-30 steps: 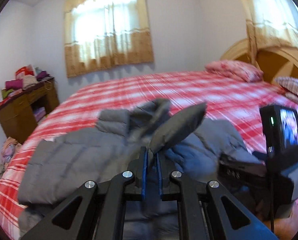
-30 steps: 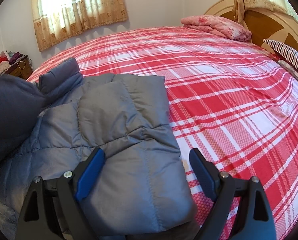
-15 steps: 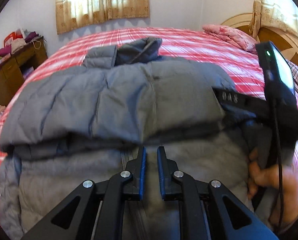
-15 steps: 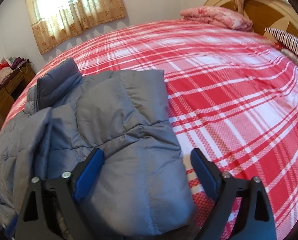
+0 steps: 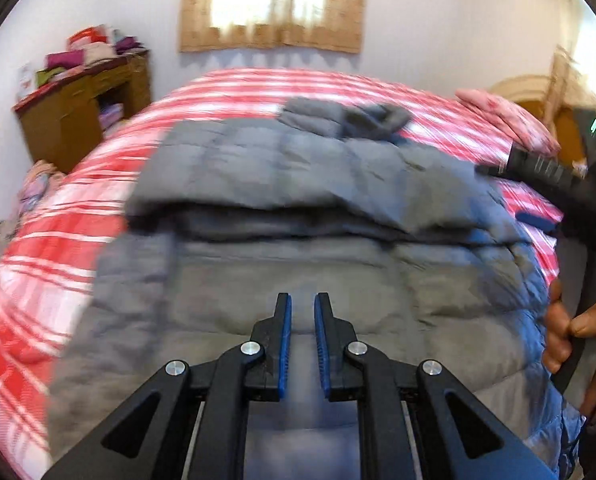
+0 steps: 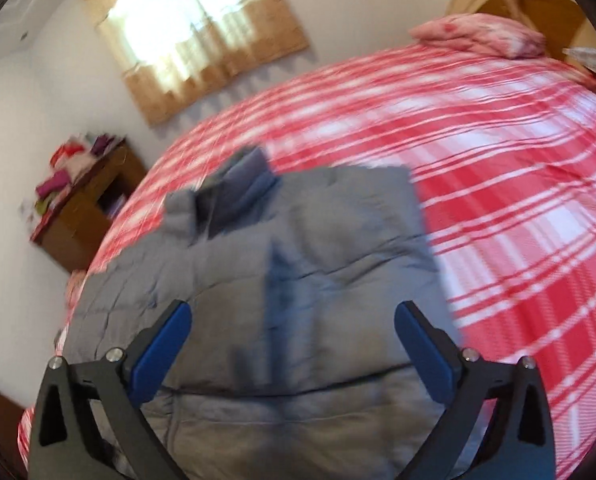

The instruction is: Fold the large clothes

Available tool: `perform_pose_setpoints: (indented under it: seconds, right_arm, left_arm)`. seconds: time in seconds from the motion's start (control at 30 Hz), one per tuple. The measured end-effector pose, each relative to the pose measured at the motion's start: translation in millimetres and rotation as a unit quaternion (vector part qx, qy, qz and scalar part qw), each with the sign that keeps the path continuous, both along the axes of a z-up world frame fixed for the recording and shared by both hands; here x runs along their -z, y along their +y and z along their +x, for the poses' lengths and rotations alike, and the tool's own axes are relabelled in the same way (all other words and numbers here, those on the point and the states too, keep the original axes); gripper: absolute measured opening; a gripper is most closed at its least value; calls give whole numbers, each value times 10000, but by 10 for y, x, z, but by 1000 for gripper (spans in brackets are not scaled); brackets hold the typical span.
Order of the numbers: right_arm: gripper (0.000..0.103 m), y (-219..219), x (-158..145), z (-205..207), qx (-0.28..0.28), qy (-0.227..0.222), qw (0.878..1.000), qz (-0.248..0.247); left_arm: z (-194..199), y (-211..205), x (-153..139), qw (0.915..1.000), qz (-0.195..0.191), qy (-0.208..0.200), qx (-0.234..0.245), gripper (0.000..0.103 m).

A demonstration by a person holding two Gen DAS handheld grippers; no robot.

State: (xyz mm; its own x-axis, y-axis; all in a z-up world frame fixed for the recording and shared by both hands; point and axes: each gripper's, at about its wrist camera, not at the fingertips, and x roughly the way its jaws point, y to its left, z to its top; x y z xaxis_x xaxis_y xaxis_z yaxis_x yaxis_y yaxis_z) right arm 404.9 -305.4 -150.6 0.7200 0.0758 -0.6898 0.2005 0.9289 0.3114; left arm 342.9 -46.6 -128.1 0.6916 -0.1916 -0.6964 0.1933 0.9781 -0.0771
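Observation:
A grey puffer jacket (image 5: pixel 298 208) lies on the red plaid bed (image 5: pixel 58 232), with its sleeves folded across its body and its collar (image 5: pixel 349 116) at the far end. It also shows in the right wrist view (image 6: pixel 298 280). My left gripper (image 5: pixel 302 308) hovers above the jacket's near hem, its jaws a narrow gap apart with nothing between them. My right gripper (image 6: pixel 292 316) is wide open and empty above the jacket's right side. It shows at the right of the left wrist view (image 5: pixel 569 184), held by a hand.
A wooden dresser (image 5: pixel 82 112) piled with clothes stands left of the bed. A curtained window (image 5: pixel 274 12) is on the far wall. A pink pillow (image 6: pixel 477 36) and wooden headboard (image 6: pixel 537 4) are at the right. Clothes (image 5: pixel 34 184) lie on the floor at left.
My left gripper dropped the sleeve it held onto the jacket, opened slightly and pulled back. My right gripper, open throughout, lifted and drew back from the jacket. Both views are blurred by motion.

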Motion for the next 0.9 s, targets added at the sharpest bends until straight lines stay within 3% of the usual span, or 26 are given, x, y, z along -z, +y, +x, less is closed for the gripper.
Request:
perform_pose_setpoints:
  seconds: [0.03, 0.07, 0.1, 0.13, 0.17, 0.27, 0.4, 0.63, 0.7, 0.73, 0.77, 0.83, 0.9]
  right_arm:
    - [97, 90, 93, 79, -87, 254, 9995, -137]
    - [77, 132, 153, 114, -157, 397, 9989, -208]
    - [65, 199, 214, 139, -265, 515, 9979, -285]
    - [44, 221, 224, 131, -330, 504, 9976, -332]
    - [33, 254, 204, 97, -358, 452, 9973, -460]
    - [25, 329, 79, -44, -414, 258, 9952, -847]
    - [25, 337, 30, -191, -453, 180, 9915, -1210]
    - [25, 238, 330, -197, -332, 552, 9876, -1433]
    - [34, 234, 333, -245, -275, 568, 9862, -1529]
    - [45, 237, 311, -285, -254, 561, 9857, -1566]
    - [63, 224, 280, -318, -242, 535, 9860, -1563]
    - [80, 175, 190, -434, -192, 413, 9880, -1473]
    - [80, 104, 13, -584, -14, 141, 9887, -1490]
  left_arm:
    - [7, 109, -34, 9999, 0, -51, -115, 12]
    - [33, 199, -72, 9997, 12, -93, -235, 12]
    - [69, 301, -113, 9992, 6, -142, -364, 12]
    - [101, 359, -138, 9989, -12, -166, -433, 12]
    - [154, 441, -177, 9984, -31, -196, -538, 12]
    - [288, 602, -242, 9963, 0, -267, -817, 12]
    - [487, 673, -283, 9951, -43, -321, -933, 12]
    - [667, 639, -280, 9967, -100, -295, -752, 12]
    - [672, 614, -287, 9969, -102, -297, -717, 12]
    - [679, 613, -284, 9971, -158, -276, -687, 12]
    - [691, 621, -276, 9972, -228, -239, -668, 12]
    - [715, 640, -257, 9974, -373, -166, -597, 12]
    - [741, 666, -223, 9971, -588, -19, -489, 12]
